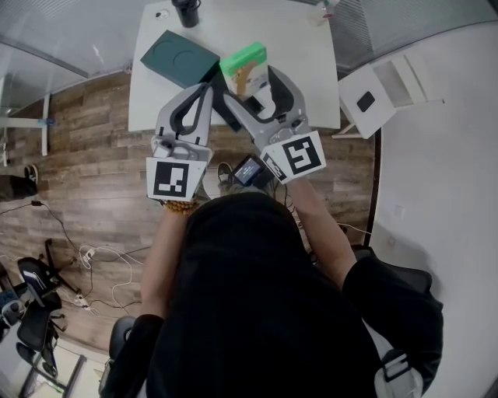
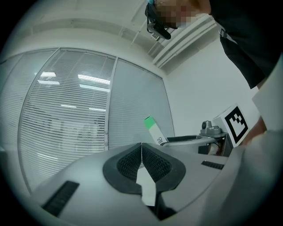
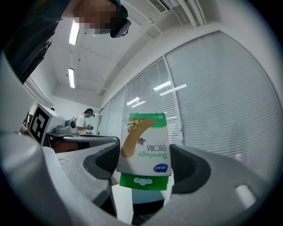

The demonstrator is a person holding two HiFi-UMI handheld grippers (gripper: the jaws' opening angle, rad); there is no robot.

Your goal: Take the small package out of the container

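Note:
The small package (image 1: pixel 243 59) is a green and white bandage box. My right gripper (image 1: pixel 250 78) is shut on it and holds it lifted above the white table (image 1: pixel 303 47). In the right gripper view the box (image 3: pixel 145 150) stands upright between the pads, with my right gripper (image 3: pixel 146 165) closed on its sides. The dark green container (image 1: pixel 178 57) lies flat on the table's left part, apart from the package. My left gripper (image 1: pixel 207 89) is raised beside the right one, its pads (image 2: pixel 132 161) pressed together on nothing. From the left gripper view the package (image 2: pixel 153 129) shows beyond my left gripper (image 2: pixel 141 154).
A black cup (image 1: pixel 187 11) stands at the table's far edge. A white cabinet (image 1: pixel 385 92) sits to the right of the table. Wooden floor with cables and a chair base (image 1: pixel 35 280) lies to the left. Window blinds (image 3: pixel 212 97) fill the background, and a person (image 3: pixel 84 122) stands far off.

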